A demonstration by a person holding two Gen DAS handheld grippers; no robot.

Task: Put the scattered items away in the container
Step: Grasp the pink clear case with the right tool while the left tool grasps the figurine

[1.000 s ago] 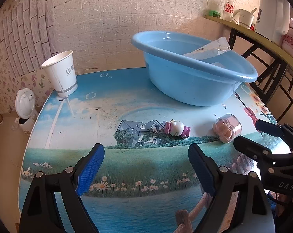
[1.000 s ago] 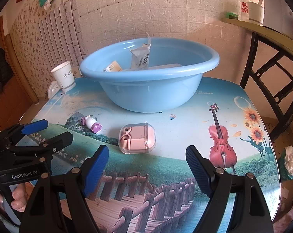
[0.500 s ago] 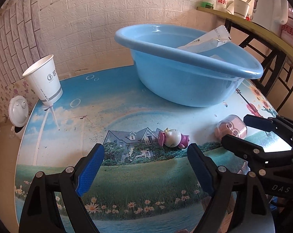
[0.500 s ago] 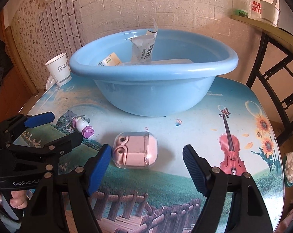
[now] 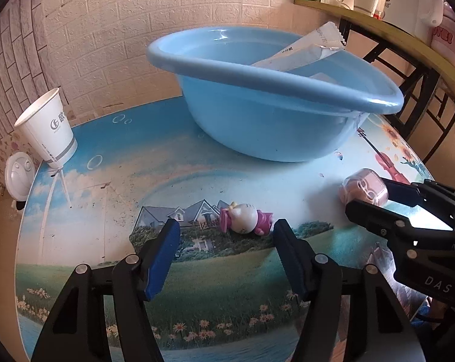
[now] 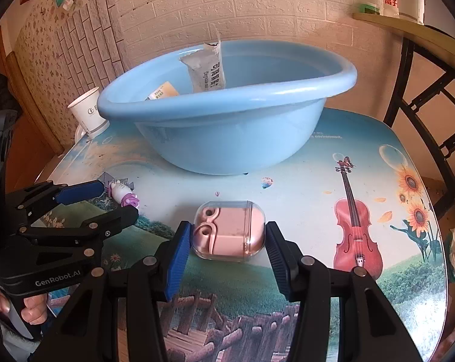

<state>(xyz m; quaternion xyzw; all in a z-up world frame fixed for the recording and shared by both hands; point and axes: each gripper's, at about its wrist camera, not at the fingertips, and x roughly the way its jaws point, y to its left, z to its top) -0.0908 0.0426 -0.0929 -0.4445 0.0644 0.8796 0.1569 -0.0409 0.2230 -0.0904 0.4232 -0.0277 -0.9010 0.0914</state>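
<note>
Blue basin [image 6: 227, 138] beyond both narrowing, still-spread hand-held grippers: left [image 5: 224, 229] flanking cat figurine [image 5: 245, 218], right [image 6: 225, 235] flanking pink case [image 6: 229, 230].

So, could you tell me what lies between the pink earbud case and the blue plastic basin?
Only bare printed tabletop separates case and basin, in the right wrist view.

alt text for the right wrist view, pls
The right gripper has just been closing around a pink earbud case on the picture-printed table, pads not clearly pressing it. Behind sits a blue basin holding packets; at left, the left gripper straddles a small pink-and-white toy.
</note>
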